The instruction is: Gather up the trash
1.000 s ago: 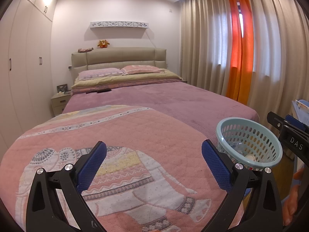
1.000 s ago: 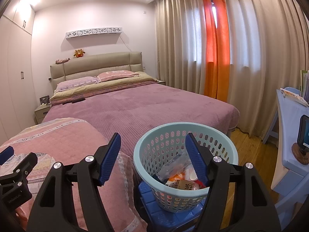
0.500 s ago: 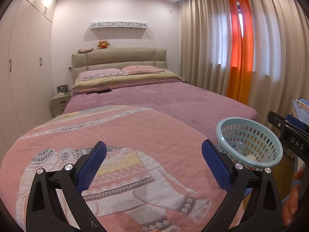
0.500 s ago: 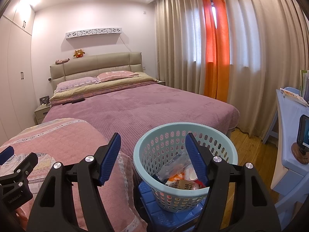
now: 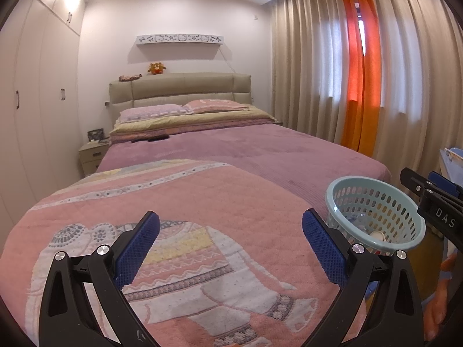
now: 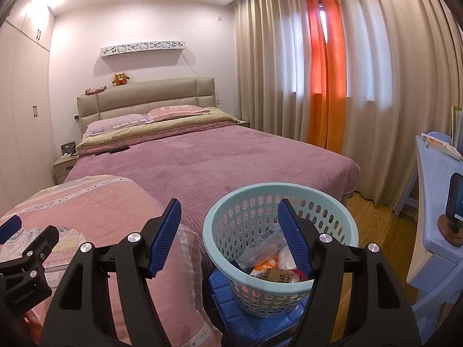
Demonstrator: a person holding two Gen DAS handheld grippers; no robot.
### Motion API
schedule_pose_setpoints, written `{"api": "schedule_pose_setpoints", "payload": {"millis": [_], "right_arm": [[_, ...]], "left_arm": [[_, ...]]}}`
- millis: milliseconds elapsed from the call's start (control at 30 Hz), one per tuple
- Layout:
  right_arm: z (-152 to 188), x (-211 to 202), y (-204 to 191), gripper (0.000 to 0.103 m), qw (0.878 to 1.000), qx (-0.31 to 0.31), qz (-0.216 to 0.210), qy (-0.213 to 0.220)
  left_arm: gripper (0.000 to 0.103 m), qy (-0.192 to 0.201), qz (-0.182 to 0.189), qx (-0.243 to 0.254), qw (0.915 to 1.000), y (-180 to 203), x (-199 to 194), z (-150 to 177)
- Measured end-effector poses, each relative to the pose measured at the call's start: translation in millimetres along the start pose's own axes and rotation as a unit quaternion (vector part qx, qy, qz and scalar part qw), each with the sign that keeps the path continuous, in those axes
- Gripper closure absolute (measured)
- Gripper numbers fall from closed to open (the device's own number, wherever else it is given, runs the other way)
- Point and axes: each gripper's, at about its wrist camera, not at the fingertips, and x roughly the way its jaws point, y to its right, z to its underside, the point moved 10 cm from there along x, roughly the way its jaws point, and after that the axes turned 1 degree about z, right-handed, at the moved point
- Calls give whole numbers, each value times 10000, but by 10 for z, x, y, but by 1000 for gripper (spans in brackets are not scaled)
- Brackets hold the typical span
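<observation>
Beside bed [image 6: 202,162], trash-filled basket [image 6: 332,202], hand-held grippers apart.

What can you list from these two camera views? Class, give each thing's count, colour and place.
basket: one, pale blue, on a blue stool beside the bed
trash: several wrappers, mixed colours, inside the basket
stool: one, blue, under the basket
elephant blanket: one, pink, bed foot
bed: one, purple cover
curtains: beige with orange strip, right wall
left gripper: open, empty, over the blanket
right gripper: open, empty, by the basket
</observation>
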Motion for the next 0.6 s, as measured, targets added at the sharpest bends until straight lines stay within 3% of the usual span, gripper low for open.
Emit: {"api": "schedule_pose_setpoints", "payload": {"millis": [133, 300, 600], "right_arm": [[0, -25, 6, 37, 10000, -28, -19, 17], [-36, -38, 16, 37, 10000, -7, -28, 23], [-32, -148, -93, 37, 9999, -54, -87, 35]], "left_arm": [[8, -105, 36, -54, 9999, -36, -7, -18], [8, 104, -125, 245, 9996, -87, -213, -167], [8, 119, -305, 235, 9992, -279, -466, -220]]}}
